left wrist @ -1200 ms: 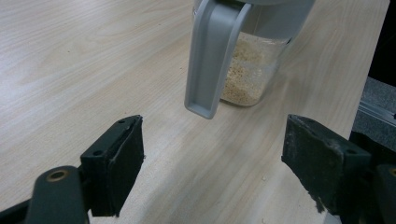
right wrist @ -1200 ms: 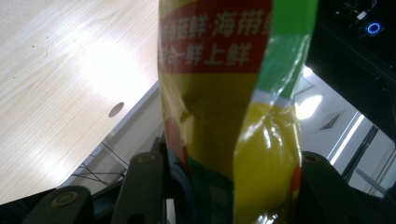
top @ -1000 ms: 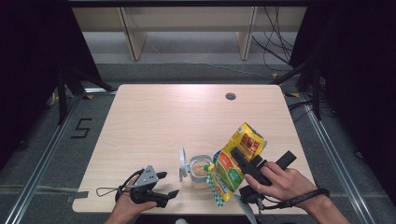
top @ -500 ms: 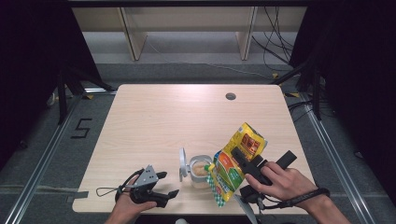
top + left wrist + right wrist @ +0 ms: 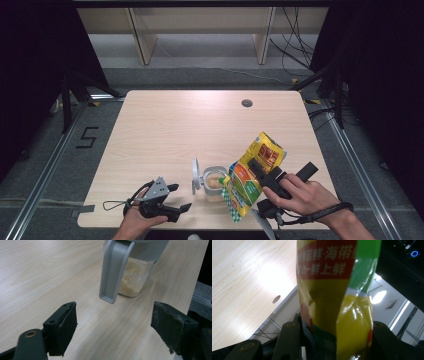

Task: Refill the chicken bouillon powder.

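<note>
my right gripper point(image 5: 256, 169) is clamped on the bag point(image 5: 252, 175), jaws on either side of its lower part in the right gripper view, where the bag point(image 5: 334, 300) rises crumpled between them. in the high view i see the bag tilted, its low end hanging over the open jar point(image 5: 215, 181) and its top leaning up and away to the right. the right hand point(image 5: 300, 192) sits near the front right edge of the worktop point(image 5: 200, 125).

the jar stands upright near the front edge, just left of the bag, its grey lid point(image 5: 195, 176) flipped up on the left side. in the left gripper view the jar point(image 5: 136, 275) holds a pale, crumbly fill in its lower part, and the lid point(image 5: 113, 270) hangs down in front of it.

my left gripper point(image 5: 177, 197) is open and holds nothing, jaws set wide apart just above the worktop point(image 5: 37, 272), aimed at the jar and short of it. the left hand point(image 5: 140, 217) is at the front left edge.
</note>
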`<state>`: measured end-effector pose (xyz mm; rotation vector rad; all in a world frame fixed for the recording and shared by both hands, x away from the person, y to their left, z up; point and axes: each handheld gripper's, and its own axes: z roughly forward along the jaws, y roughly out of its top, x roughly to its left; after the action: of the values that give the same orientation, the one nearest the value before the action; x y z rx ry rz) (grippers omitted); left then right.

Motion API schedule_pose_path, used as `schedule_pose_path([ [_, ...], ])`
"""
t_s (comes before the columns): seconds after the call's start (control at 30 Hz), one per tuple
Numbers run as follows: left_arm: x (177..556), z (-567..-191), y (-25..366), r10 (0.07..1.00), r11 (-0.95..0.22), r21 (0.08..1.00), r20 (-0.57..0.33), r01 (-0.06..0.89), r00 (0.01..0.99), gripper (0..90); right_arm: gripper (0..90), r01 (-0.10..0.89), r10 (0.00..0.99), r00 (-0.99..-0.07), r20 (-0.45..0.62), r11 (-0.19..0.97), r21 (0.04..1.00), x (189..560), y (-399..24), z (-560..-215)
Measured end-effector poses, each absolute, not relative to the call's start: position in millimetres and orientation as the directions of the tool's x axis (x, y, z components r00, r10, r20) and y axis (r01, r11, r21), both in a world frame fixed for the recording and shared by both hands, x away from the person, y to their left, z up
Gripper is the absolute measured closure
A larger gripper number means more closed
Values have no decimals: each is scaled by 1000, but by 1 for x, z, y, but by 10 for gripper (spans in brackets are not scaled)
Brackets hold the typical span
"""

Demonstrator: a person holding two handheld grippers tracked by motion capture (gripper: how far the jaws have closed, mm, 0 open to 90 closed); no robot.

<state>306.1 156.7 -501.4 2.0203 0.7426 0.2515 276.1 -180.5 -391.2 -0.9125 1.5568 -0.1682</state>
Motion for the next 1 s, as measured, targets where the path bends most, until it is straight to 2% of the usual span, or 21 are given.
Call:
schedule_pose_path([
  [0.6,307,-501,158,594,-393,829,-101,398,798,202,629,-454,-610,50,-791,691,-562,278,-183,-393],
  [0.67,307,-502,157,584,-382,843,-97,379,806,202,630,-456,-621,57,-781,680,-574,278,-182,-392],
  [0.7,307,-501,158,578,-396,835,-95,381,810,202,630,-440,-657,71,-751,655,-615,277,-181,-390],
  [0.83,306,-503,155,592,-359,843,-126,401,796,202,630,-439,-647,57,-761,668,-601,277,-184,-391],
  [1.0,307,-501,157,586,-380,833,-119,402,801,202,631,-441,-647,66,-759,663,-604,277,-183,-391],
])
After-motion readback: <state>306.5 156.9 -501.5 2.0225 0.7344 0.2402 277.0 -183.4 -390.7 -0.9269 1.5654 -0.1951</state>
